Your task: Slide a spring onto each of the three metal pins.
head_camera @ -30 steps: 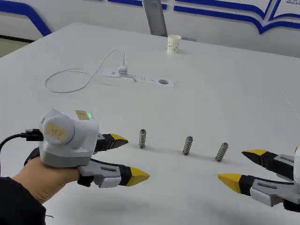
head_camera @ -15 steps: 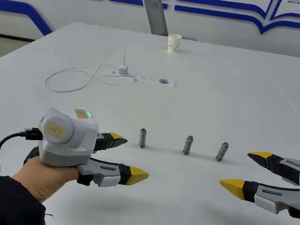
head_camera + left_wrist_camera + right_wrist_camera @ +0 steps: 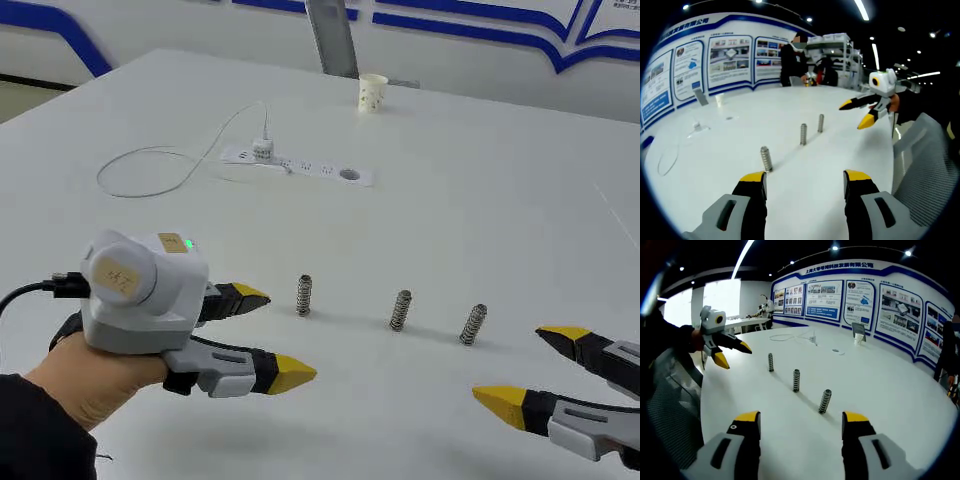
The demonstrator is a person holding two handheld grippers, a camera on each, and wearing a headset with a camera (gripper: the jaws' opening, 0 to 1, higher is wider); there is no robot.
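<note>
Springs (image 3: 401, 310) upright in a row, rightmost leaning | left claw (image 3: 290, 335) agape | right claw (image 3: 508, 363) agape

Springs (image 3: 401, 310) in row (on table (image 3: 500, 200)), power strip (image 3: 300, 166) behind

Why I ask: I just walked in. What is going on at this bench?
A person holds a two-jaw gripper in each hand over a white table. Three springs stand in a row on it: the left spring, the middle spring and the right spring, which leans slightly. Any pins inside them are hidden. The left gripper and right gripper hover at either end of the row, both open and holding nothing, so the job looks about done.
</note>
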